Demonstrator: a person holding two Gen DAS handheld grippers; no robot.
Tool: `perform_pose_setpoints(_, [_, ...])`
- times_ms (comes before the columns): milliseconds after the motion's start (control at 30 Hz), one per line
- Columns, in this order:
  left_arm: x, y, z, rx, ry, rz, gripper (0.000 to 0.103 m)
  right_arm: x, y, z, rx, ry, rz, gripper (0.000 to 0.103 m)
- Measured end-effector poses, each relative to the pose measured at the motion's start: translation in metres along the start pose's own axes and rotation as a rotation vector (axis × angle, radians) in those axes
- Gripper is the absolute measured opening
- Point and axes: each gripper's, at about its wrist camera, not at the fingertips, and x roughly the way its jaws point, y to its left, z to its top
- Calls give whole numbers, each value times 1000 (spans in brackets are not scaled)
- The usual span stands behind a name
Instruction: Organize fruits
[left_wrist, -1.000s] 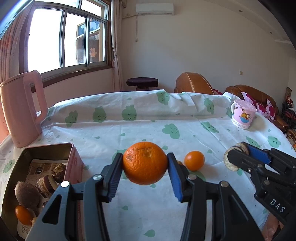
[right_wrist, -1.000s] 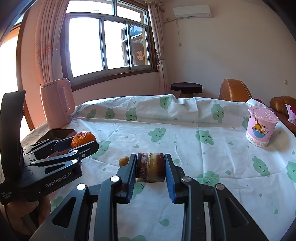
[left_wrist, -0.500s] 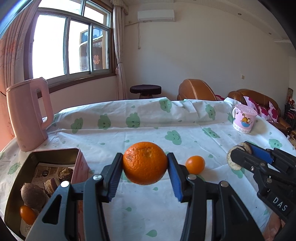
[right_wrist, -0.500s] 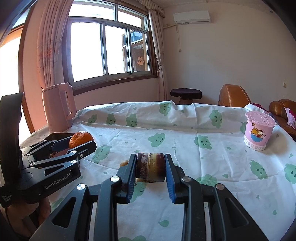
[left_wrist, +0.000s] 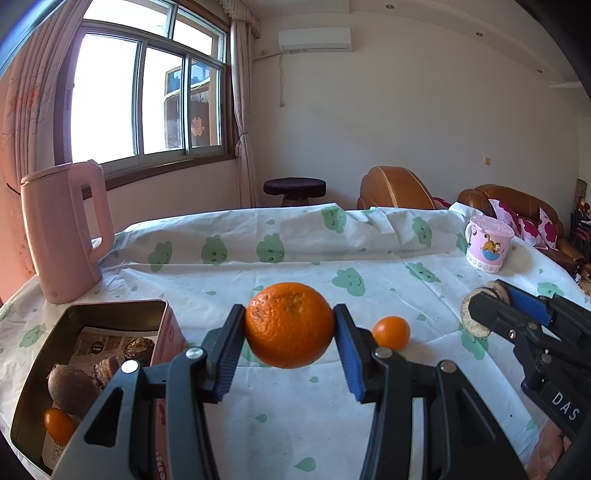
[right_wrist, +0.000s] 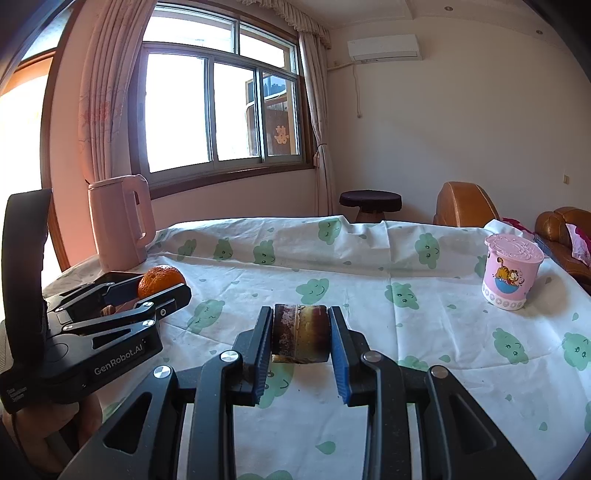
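A: What did we see in each gripper?
B: Left gripper (left_wrist: 290, 332) clamped an orange (left_wrist: 290, 325) beside the tin (left_wrist: 162, 306); right gripper (right_wrist: 300, 338) pinched a brown chunk (right_wrist: 301, 332) (kind unclear) above the cloth (right_wrist: 369, 266).

We record: tablecloth (left_wrist: 295, 387), white with green smiling clouds and green drops; kettle (left_wrist: 62, 232), plain pale pink; lidded cup (right_wrist: 511, 275), pink with an orange cartoon cat and a ring of white circles; large orange (left_wrist: 290, 325), bright orange; small orange (left_wrist: 391, 332), same hue; tin (left_wrist: 162, 314), grey inside, pink outside; gripper pads (left_wrist: 349, 358), blue
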Motion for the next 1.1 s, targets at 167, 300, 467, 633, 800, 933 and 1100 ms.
perform_pose_setpoints(167, [-3, -1, 0, 2, -17, 9, 49, -4, 1, -1, -4, -17, -2, 31])
perform_pose_setpoints(300, [-6, -1, -1, 3, -29, 17, 49, -6, 2, -1, -7, -28, -4, 31])
perform_pose_setpoints(467, [-9, -1, -1, 2, -43, 25, 49, -8, 3, -1, -9, -41, -8, 31])
perform_pose_setpoints(633, [-15, -2, -2, 5, -72, 39, 49, -12, 3, -2, -12, -54, -12, 31])
perform_pose_setpoints(800, [-19, -3, -3, 12, -90, 51, 49, -18, 7, -2, -29, -88, -19, 31])
perform_pose_setpoints(933, [-21, -2, -3, 13, -98, 57, 50, -22, 10, -3, -48, -109, -23, 31])
perform_pose_setpoints(1100, [-24, -2, -4, 13, -107, 64, 50, -23, 9, -3, -43, -116, -23, 31])
